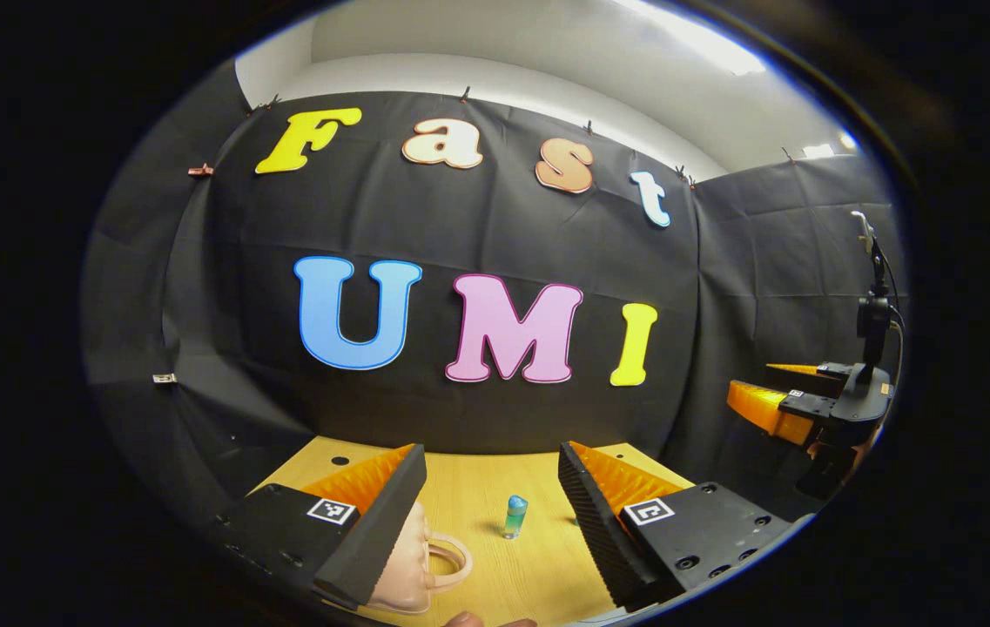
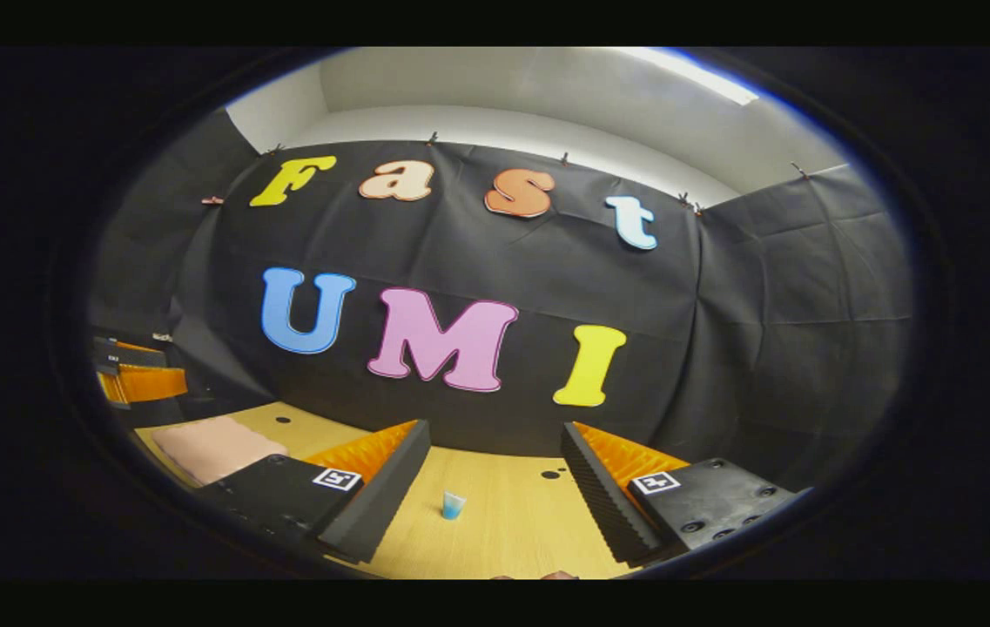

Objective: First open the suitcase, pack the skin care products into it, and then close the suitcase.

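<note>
Standing ahead between left gripper (image 1: 490, 514) jaws, small bottle (image 1: 515, 515)

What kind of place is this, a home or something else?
Probably a recording booth, not a home: black cloth hangs as the wall behind a bare wooden table, with a small bottle and a pink suitcase set out on it.

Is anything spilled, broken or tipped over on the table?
No, nothing stands out. The little blue bottle stands upright on the wooden table, and the pink suitcase sits beside it. No spill shows. Both grippers are open and hold nothing.
</note>
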